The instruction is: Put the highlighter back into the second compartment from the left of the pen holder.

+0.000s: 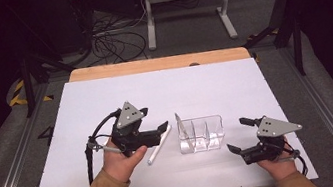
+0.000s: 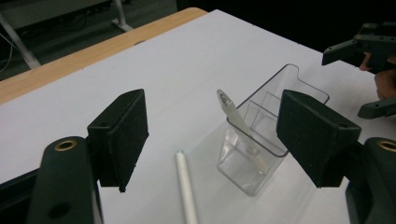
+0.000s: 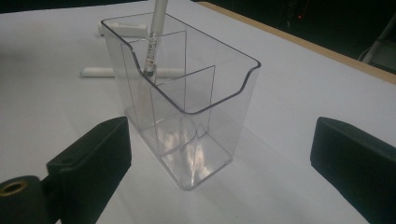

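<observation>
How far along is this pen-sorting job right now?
One pen already stands tilted in the clear holder, in an end compartment. The left gripper is open over the white pen, which lies on the table and is left to grasp and drop in. The right gripper waits open beside the holder.

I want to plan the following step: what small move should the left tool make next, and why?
Probably lower the left tool over the white pen lying flat on the table, then close. Its jaws stand open with nothing between them, the pen lies just below them, and one pen already leans in the end compartment of the clear organizer.
</observation>
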`<state>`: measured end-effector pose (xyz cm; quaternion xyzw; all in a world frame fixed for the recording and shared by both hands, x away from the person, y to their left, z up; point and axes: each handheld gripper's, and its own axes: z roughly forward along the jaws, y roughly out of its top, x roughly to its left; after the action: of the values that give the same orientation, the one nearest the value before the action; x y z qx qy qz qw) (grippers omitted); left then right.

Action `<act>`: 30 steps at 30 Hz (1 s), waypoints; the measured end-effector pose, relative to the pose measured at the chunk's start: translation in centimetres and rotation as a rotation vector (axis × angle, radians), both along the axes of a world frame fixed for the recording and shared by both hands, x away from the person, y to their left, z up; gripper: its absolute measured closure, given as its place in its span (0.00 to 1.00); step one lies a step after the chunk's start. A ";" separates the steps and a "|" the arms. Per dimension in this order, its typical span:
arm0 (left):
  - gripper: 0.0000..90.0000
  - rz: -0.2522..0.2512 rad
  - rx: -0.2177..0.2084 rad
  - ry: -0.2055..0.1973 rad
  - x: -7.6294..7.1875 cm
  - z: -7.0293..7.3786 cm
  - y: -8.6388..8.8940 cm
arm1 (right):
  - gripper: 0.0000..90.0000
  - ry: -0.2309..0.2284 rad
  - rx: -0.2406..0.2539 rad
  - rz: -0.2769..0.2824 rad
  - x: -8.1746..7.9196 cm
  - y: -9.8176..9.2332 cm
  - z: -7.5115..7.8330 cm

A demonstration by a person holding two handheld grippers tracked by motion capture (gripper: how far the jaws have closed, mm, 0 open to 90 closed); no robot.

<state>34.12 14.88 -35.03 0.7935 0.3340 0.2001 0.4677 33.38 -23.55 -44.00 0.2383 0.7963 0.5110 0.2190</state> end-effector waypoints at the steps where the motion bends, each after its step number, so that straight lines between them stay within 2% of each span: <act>1: 0.29 0.002 0.008 0.009 0.0 0.0 0.1 | 0.06 0.000 0.000 0.000 0.0 0.0 0.0; 6: 0.29 0.013 0.043 0.063 0.4 -0.3 0.4 | 0.06 0.000 0.000 0.001 0.0 0.0 0.0; 12: 0.33 0.043 0.101 0.104 0.8 -0.8 0.2 | 0.06 0.000 -0.001 0.001 0.0 0.0 0.0; 17: 0.36 0.049 0.145 0.174 1.6 -1.7 -0.5 | 0.06 -0.003 -0.002 0.004 0.0 0.0 0.0; 22: 0.36 0.053 0.196 0.207 2.1 -2.5 -1.0 | 0.06 -0.002 -0.001 0.002 0.0 -0.1 0.0; 30: 0.39 0.060 0.241 0.259 3.1 -3.9 -1.9 | 0.06 -0.003 -0.003 0.002 0.0 -0.1 0.0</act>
<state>37.18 13.03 -38.92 0.8526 0.3886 0.1487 0.3162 33.37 -23.64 -44.02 0.2366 0.7970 0.5103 0.2200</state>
